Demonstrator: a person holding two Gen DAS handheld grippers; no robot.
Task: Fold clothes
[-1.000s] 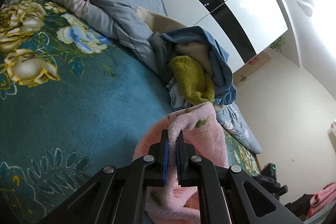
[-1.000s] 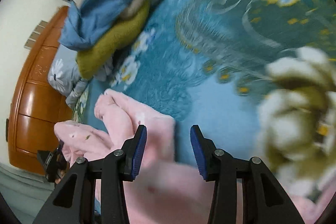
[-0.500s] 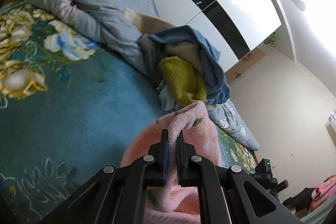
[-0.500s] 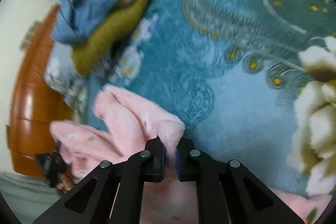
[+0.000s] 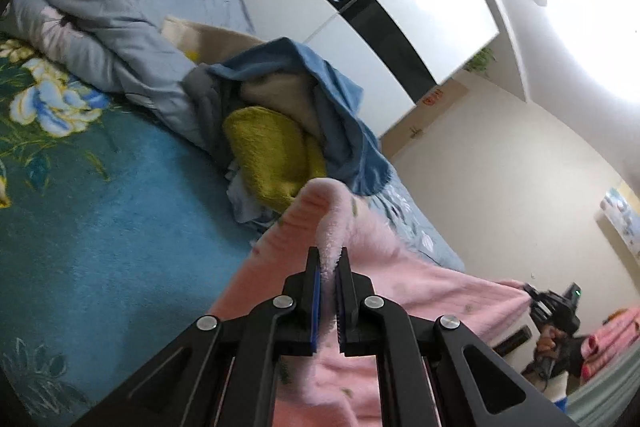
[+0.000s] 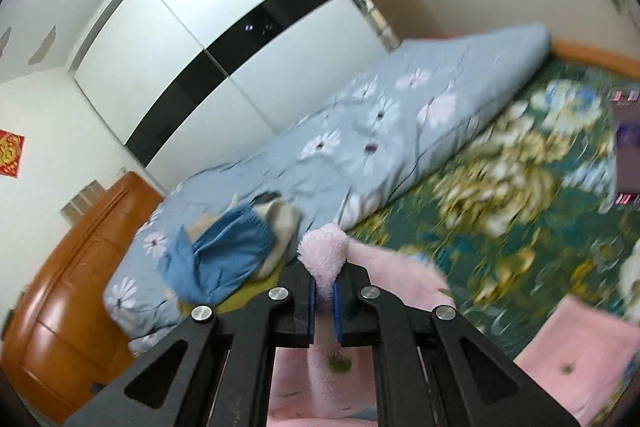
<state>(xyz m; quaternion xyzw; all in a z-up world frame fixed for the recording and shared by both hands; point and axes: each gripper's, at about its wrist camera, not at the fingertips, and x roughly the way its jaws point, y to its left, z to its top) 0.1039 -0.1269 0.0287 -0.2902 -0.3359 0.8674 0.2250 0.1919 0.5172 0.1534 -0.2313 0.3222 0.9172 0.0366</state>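
Between the jaws of the left gripper [image 5: 329, 301] a fold of the pink fleece garment [image 5: 420, 291] is pinched tight, its cloth stretching away rightward to the right gripper [image 5: 538, 301], with a heap of unfolded clothes [image 5: 280, 131] beyond on the bed [image 5: 100, 207]. From the right wrist, those jaws likewise clamp a pink edge, lifted clear above the bed. No fold looks made yet; folding the garment and the heap remains.

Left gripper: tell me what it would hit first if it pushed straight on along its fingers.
The left gripper, shut on the pink fleece garment, points over that cloth toward the pile of clothes on the bed. The olive-green piece looks first in line, though depth is unclear.
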